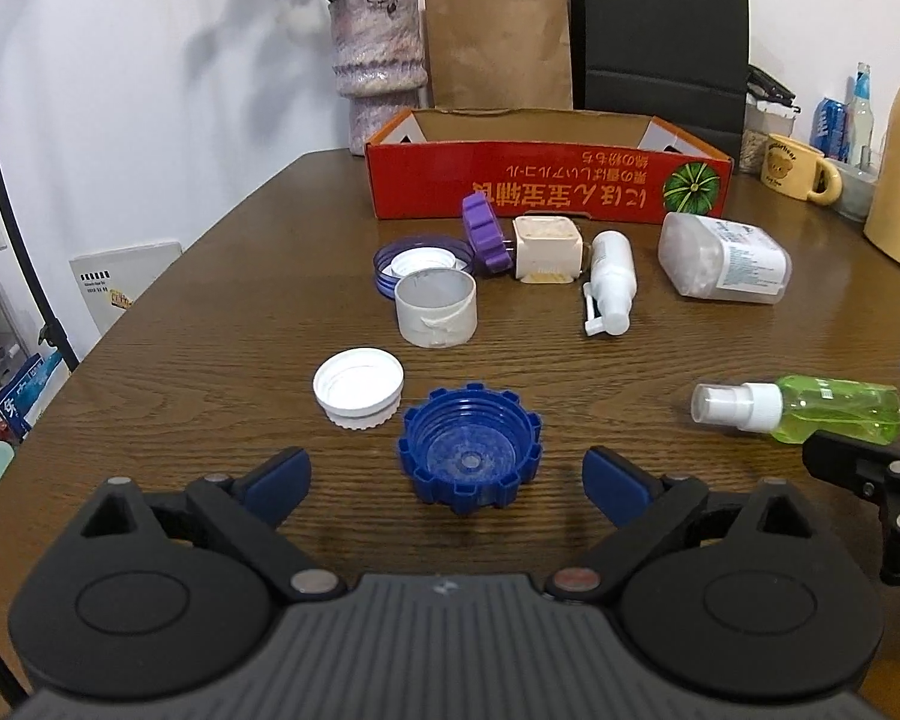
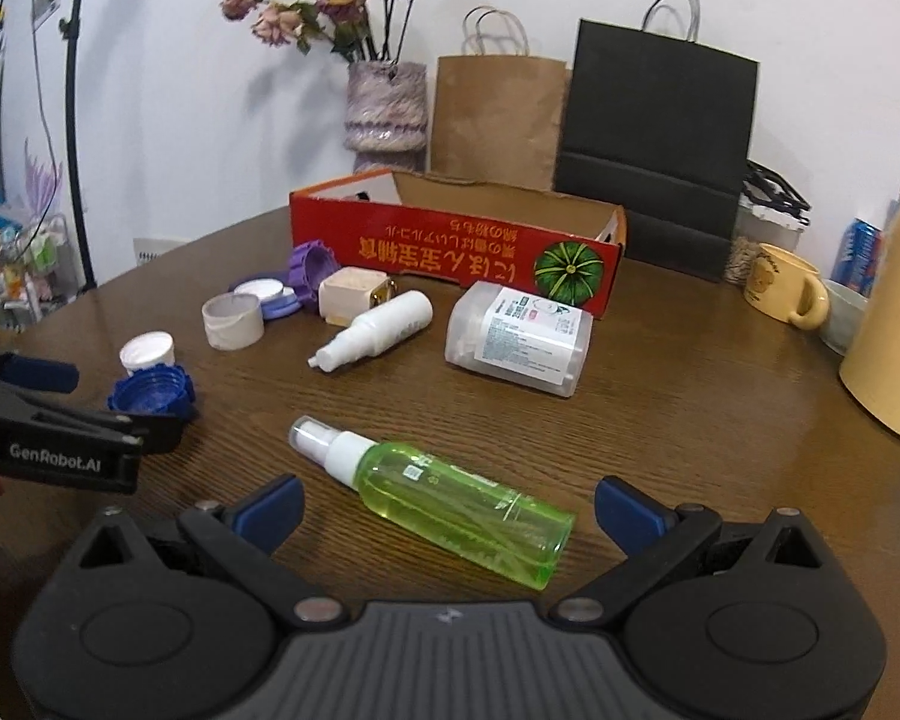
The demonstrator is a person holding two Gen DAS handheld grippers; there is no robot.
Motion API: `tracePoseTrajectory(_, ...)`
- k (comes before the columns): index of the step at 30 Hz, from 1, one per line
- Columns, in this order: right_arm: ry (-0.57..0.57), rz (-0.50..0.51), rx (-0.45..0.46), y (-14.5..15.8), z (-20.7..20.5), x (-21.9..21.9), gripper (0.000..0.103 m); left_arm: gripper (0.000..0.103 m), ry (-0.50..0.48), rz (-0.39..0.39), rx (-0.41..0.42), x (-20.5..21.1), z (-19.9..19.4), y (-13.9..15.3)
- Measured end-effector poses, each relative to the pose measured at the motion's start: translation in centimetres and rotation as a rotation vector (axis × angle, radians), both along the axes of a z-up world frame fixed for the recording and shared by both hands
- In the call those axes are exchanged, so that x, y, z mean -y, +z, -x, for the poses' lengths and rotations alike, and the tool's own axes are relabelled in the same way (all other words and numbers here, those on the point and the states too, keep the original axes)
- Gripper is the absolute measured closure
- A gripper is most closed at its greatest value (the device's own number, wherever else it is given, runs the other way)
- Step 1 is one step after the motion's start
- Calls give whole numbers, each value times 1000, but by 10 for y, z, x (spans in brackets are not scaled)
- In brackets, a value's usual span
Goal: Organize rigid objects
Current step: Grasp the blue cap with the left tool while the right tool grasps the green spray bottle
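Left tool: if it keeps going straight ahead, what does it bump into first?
Probably the blue cap, lying open side up right between the open left tool's fingers. Its height above the table is unclear.

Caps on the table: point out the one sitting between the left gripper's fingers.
The blue cap, notched around its rim and lying open side up, sits between the left gripper's open fingers. The white cap lies beyond, outside them.

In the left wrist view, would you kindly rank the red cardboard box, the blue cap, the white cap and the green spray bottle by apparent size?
1. red cardboard box, largest though farthest.
2. green spray bottle, partly cut off by the right gripper.
3. blue cap.
4. white cap; the blue cap lies nearer the camera, so their true order is unsure.
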State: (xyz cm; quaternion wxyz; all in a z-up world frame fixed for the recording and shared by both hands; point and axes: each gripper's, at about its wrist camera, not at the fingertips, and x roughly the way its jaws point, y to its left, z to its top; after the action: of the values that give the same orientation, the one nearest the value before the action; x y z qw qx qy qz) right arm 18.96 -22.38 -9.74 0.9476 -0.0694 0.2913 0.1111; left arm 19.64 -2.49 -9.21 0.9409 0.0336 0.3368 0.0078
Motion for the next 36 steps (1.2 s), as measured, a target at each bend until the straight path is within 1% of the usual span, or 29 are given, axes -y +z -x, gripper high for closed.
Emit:
tracePoseTrajectory(3,26,30,-11,-2,-8,1,0,9,2,-3,-12,1,-5,-3)
tracePoseTrajectory(7,64,58,-29,-5,-18,2,0,21,8,-1,-25,1,-12,-6)
tracePoseTrajectory(9,78,68,-37,-6,-22,2,0,23,8,2,-23,1,-13,-6)
tracePoseTrajectory(12,96,68,-48,-8,-25,4,1,39,-1,13,-14,2,-15,-6)
tracePoseTrajectory(13,102,67,-51,-8,-26,4,1,50,-8,21,-12,2,-16,-5)
tracePoseTrajectory(18,131,70,-58,-10,-29,6,3,49,-22,17,-4,6,-17,-5)
tracePoseTrajectory(19,136,70,-63,-10,-30,7,6,49,-22,16,-4,6,-17,-5)
tracePoseTrajectory(23,168,53,-76,-12,-33,10,16,49,-19,19,-5,6,-17,-5)
tracePoseTrajectory(25,190,40,-82,-11,-35,11,26,49,-21,19,-4,7,-17,-5)
tracePoseTrajectory(29,253,52,-70,-9,-36,7,31,49,-24,12,-1,7,-16,-4)
tracePoseTrajectory(30,269,58,-71,-9,-37,5,33,49,-24,12,1,6,-15,-3)
tracePoseTrajectory(31,286,65,-80,-9,-39,3,38,49,-25,13,3,6,-14,-3)
tracePoseTrajectory(34,320,71,-100,-7,-41,1,45,49,-22,17,10,5,-11,0)
tracePoseTrajectory(36,331,84,-107,-5,-39,1,47,49,-20,20,15,3,-10,2)
